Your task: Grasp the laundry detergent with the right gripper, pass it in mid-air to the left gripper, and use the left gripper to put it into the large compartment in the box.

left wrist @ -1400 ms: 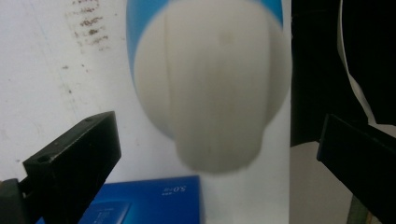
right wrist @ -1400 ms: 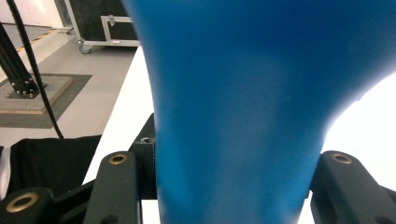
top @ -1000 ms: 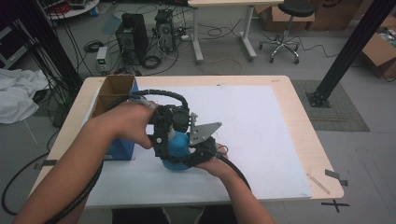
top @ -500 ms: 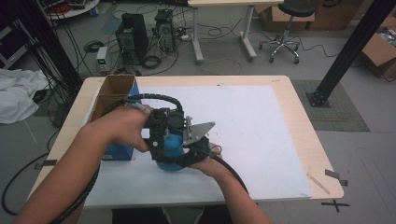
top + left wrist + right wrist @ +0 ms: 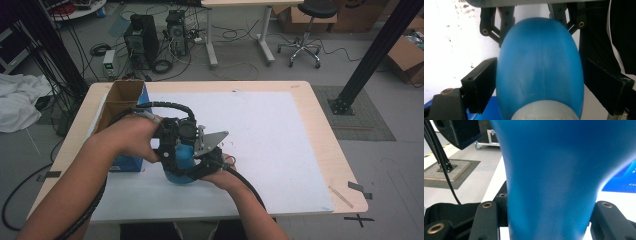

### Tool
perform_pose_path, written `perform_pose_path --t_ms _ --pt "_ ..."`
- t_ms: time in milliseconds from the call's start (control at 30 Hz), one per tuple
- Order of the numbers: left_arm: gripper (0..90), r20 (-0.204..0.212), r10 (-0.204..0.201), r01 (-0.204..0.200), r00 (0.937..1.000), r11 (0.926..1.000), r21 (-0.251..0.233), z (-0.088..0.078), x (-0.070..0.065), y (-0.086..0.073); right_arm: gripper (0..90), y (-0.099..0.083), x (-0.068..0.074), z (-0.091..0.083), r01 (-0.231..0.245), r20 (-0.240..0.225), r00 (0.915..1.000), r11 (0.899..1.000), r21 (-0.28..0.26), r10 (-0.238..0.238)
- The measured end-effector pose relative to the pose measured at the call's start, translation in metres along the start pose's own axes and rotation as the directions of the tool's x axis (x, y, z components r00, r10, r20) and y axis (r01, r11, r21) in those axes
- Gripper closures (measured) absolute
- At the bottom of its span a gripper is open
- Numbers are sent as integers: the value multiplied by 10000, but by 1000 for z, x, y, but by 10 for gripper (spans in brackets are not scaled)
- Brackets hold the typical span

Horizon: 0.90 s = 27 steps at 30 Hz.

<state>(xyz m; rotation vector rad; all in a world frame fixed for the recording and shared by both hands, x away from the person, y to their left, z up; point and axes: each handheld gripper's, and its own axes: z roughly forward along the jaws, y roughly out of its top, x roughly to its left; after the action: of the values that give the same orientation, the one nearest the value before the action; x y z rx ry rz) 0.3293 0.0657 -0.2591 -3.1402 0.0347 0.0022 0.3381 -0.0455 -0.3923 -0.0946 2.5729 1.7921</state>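
I had one blue bottle (image 5: 181,162) on the white sheet (image 5: 280,145), beside one open box (image 5: 120,107). My two tongs met there: right gripper (image 5: 192,172) clamped its body, left gripper (image 5: 167,150) had just been closing around it.

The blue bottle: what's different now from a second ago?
The left gripper has just been closing its jaws around the blue bottle; whether its pads press yet is unclear. The right gripper stays clamped on it. Both hands and the cardboard box stayed put.
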Motion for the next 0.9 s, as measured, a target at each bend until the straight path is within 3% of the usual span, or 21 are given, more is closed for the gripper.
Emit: perform_pose_path --t_ms 133,900 --pt "169 -170 -3 4 9999 10000 95 1 0 0 459 0 0 0 -6 8 10000 10000 1 6" --pt "322 -121 5 1 9999 9990 453 2 -1 1 460 0 2 1 -81 -1 10000 10000 24 81"
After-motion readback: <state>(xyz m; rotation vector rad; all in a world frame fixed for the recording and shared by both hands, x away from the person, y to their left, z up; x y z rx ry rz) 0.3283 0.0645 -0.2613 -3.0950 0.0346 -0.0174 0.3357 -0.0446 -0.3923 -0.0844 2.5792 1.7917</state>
